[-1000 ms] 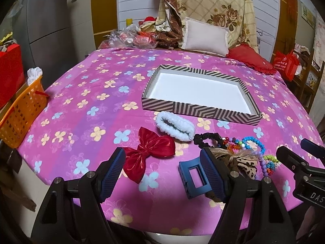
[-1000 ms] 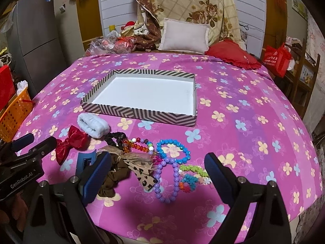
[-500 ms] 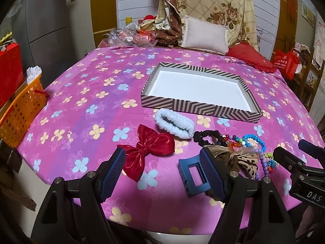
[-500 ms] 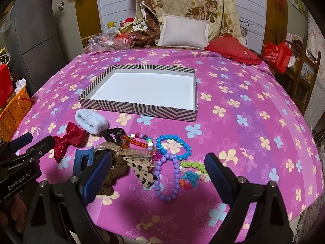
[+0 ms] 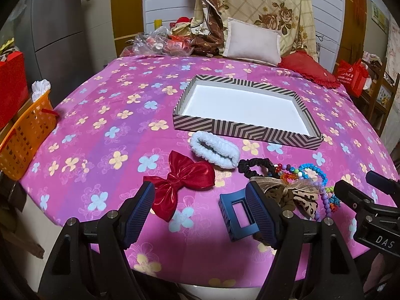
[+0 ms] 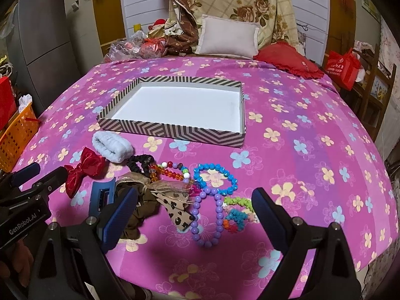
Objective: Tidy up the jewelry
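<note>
A striped box (image 5: 245, 131) (image 6: 170, 131) with a white inside stands empty mid-table. In front lie a white scrunchie (image 5: 213, 151) (image 6: 112, 147), a red bow (image 5: 182, 178) (image 6: 83, 168), a blue hair claw (image 5: 237, 211) (image 6: 101, 196), a black scrunchie (image 5: 253, 166), a leopard bow (image 6: 175, 203), a blue bead bracelet (image 6: 216, 178) and a purple bead string (image 6: 210, 220). My left gripper (image 5: 201, 211) is open, low over the table edge between the red bow and the claw. My right gripper (image 6: 193, 218) is open around the purple string.
The table has a pink flowered cloth (image 5: 105, 115). An orange basket (image 5: 23, 135) stands off its left edge. Pillows (image 5: 252, 41) and a plastic bag (image 5: 155, 42) lie at the far side. A red bag (image 6: 342, 68) stands at the right.
Both grippers have drifted slightly forward and down toward the items. Nothing on the table has moved.
</note>
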The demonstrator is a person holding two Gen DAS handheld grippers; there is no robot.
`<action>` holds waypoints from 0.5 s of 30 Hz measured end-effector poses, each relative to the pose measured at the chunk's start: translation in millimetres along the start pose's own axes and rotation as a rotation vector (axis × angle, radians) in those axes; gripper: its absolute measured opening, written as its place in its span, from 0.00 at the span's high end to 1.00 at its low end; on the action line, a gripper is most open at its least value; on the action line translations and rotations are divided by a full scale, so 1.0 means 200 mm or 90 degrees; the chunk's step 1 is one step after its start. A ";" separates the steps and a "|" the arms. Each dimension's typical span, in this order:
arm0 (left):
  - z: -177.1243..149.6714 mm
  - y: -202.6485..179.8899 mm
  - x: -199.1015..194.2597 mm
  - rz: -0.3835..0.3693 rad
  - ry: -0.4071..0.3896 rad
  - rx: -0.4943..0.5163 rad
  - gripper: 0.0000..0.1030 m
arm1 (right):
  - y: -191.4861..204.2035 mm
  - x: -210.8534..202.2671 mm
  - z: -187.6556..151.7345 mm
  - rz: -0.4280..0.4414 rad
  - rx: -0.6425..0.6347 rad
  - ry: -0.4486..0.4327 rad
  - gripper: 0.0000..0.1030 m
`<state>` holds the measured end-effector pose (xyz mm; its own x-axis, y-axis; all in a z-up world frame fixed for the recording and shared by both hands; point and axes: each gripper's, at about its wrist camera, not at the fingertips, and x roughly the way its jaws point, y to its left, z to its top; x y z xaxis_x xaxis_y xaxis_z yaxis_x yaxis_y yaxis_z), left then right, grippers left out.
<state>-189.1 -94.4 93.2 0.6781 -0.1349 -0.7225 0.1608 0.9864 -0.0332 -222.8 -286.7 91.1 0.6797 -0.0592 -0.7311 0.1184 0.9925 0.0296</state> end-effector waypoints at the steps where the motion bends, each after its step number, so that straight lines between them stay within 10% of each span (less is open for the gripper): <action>1: 0.00 0.00 0.00 0.000 0.000 0.001 0.27 | 0.00 0.00 0.00 0.001 0.002 0.001 0.08; 15: 0.00 0.16 0.09 -0.001 0.041 -0.024 0.27 | 0.00 0.07 0.00 0.023 -0.019 0.005 0.08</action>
<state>-171.3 -66.1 79.6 0.6299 -0.1320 -0.7654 0.1337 0.9892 -0.0605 -213.1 -287.6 79.7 0.6772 -0.0233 -0.7355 0.0731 0.9967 0.0358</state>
